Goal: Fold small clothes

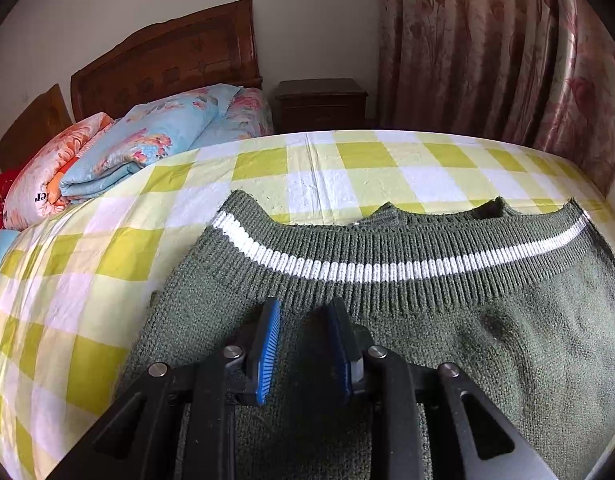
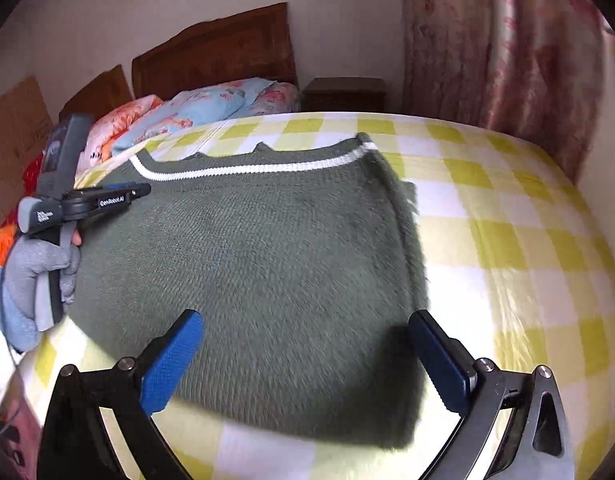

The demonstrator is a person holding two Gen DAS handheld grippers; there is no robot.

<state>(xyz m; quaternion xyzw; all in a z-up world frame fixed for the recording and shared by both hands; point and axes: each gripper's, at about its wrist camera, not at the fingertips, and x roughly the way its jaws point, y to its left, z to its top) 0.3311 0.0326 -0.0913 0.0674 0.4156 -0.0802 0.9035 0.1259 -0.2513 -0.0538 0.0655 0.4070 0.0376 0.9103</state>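
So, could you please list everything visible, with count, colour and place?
Knitted sweater: one, dark green with white stripe, flat on the bed.
Checked bedsheet: one, yellow-white, covering the bed.
Folded floral quilts: several, blue, orange and pink, by the headboard.
Wooden headboard: one, brown, against the wall.
Nightstand: one, dark brown, beside the bed.
Curtain: one, pink floral, right.
Left gripper: narrow gap, over the sweater.
Right gripper: open.
Gloved hand: grey.

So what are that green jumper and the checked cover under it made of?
The green jumper looks like a chunky matte knit, probably wool or acrylic: ribbed rows and a woven-in white stripe show along its far edge. The checked cover seems a thin cotton-like sheet with fine creases and a crinkled, dull surface; the exact fibre of either cannot be told.
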